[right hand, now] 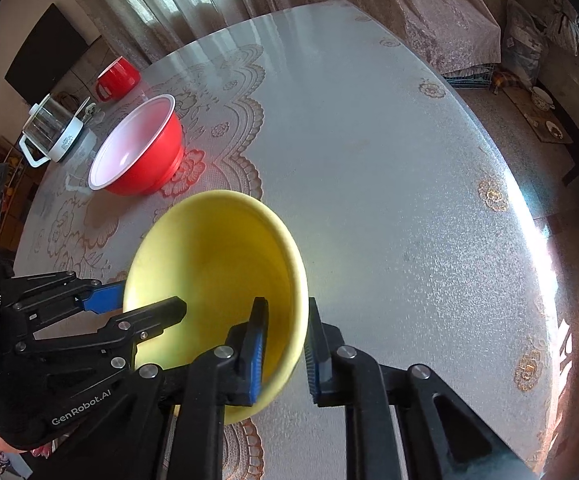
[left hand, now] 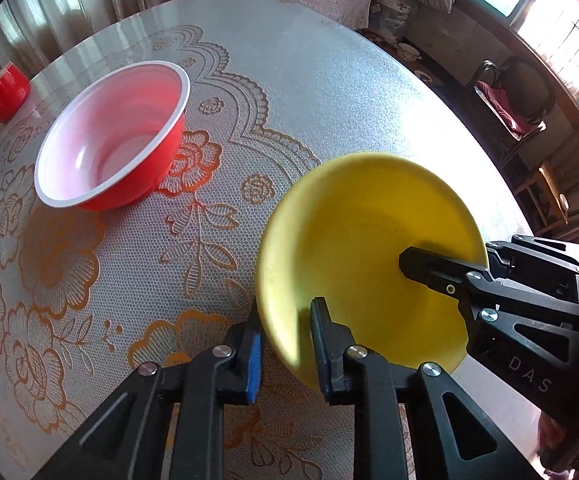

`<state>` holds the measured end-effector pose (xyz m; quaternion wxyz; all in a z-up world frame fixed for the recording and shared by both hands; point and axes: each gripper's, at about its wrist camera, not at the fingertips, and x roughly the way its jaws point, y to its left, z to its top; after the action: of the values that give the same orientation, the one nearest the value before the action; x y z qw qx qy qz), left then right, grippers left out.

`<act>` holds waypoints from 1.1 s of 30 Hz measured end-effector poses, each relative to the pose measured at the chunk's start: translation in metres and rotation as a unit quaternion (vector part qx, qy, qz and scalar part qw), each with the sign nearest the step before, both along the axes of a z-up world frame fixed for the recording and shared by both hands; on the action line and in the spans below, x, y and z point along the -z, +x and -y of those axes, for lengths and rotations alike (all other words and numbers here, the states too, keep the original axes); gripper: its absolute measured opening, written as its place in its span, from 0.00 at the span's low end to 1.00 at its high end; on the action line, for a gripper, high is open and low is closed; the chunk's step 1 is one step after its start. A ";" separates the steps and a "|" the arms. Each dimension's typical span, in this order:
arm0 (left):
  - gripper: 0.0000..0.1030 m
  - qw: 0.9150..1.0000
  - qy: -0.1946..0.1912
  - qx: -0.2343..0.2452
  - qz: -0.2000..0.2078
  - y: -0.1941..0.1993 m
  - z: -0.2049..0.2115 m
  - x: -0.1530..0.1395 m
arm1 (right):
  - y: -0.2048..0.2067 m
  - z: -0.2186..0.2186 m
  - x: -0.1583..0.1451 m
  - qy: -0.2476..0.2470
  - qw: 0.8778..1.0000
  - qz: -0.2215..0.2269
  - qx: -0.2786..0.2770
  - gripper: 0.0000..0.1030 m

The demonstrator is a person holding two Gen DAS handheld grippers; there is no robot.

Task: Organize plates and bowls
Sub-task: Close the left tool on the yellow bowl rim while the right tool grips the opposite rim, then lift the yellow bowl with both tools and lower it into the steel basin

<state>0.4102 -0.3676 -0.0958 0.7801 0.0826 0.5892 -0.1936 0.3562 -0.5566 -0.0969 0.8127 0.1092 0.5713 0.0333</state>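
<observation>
Yellow bowl (left hand: 361, 248) held tilted above the table (right hand: 369, 160), nearer than the red bowl (left hand: 113, 136). Left gripper (left hand: 285, 340) and right gripper (right hand: 287, 344) each straddling the rim, fingers apparently clamped on opposite edges. Likely light, rigid, smooth plastic; grip at rim only, firmly, to prevent slip.

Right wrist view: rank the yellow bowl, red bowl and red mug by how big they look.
1. yellow bowl, though it is held up close to the camera, so its lead is unsure.
2. red bowl, resting farther back on the table.
3. red mug, farthest away, so its true size is unsure too.
</observation>
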 end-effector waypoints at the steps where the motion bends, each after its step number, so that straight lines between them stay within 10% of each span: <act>1: 0.20 1.000 0.003 0.000 0.002 0.000 0.001 0.000 | 0.000 -0.002 0.000 -0.004 1.000 0.001 -0.002 0.14; 33: 0.19 0.998 -0.028 -0.051 0.036 -0.066 -0.062 -0.063 | -0.036 -0.055 -0.062 -0.017 0.998 0.044 -0.045 0.13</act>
<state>0.3443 -0.3059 -0.0323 0.8116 0.0372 0.5586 -0.1670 0.3201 -0.5016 -0.0345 0.8365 0.0685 0.5398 0.0647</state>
